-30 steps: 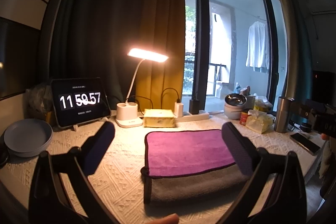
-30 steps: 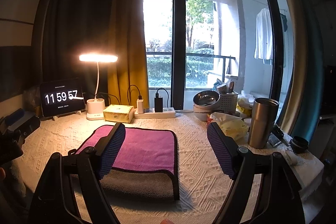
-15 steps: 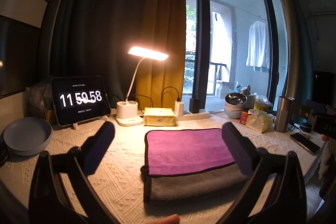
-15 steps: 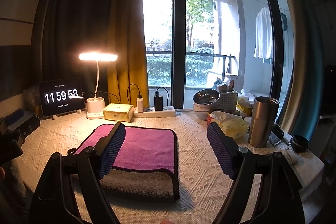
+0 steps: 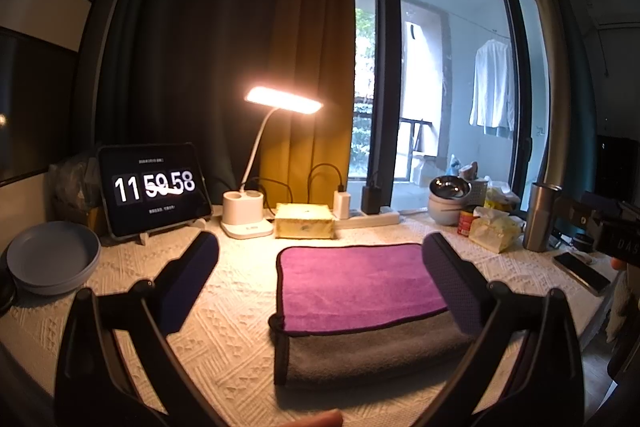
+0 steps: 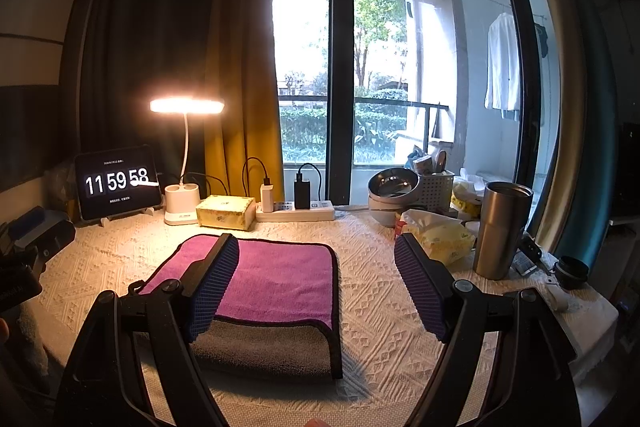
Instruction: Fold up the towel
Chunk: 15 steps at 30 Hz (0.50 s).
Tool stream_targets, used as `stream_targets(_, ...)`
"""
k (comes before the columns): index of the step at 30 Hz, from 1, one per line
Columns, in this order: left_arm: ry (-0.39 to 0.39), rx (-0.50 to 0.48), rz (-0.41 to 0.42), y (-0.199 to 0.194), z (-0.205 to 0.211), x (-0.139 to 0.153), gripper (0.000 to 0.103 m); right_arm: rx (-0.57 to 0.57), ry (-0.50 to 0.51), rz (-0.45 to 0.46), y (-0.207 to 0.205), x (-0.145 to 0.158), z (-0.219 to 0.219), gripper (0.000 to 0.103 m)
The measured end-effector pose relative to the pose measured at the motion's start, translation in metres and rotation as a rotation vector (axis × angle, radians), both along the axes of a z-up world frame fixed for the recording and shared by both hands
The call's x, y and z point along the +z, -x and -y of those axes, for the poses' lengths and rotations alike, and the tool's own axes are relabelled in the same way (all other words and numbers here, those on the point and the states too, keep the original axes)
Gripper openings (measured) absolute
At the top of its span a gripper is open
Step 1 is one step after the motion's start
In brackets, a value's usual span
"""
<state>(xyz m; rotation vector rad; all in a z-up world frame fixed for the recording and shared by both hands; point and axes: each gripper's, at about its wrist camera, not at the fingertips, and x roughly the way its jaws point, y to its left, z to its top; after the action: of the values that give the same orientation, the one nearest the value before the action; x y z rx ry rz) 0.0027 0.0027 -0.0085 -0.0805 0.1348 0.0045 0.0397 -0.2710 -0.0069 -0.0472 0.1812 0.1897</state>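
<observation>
Nothing has moved but the clock [image 5: 154, 187], now at 11:59:58.
I hold left gripper [image 5: 320, 267] and right gripper [image 6: 316, 275] wide, empty, above the folded towel [image 5: 360, 283] on the white quilted tabletop [image 6: 380, 307]; lit lamp [image 5: 284, 101] at 11 o'clock, window [image 6: 380, 67] behind.

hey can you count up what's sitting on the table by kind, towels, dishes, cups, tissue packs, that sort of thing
Towel: 1, folded
Plates: 1 stack; count unclear
Bowls: 1 stack, metal one on top
Steel tumbler: 1
Tissue pack: 1
Yellow box: 1
Desk lamp: 1
Clock tablet: 1
Total: 8 kinds counted
</observation>
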Motion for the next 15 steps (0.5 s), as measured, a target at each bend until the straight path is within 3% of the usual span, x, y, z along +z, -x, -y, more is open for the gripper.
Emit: stream_targets(15,0.002,0.000,-0.002,-0.0004,-0.0010,-0.0004,0.102,0.000,0.000,-0.004,-0.0005,-0.0026,0.0004,0.083)
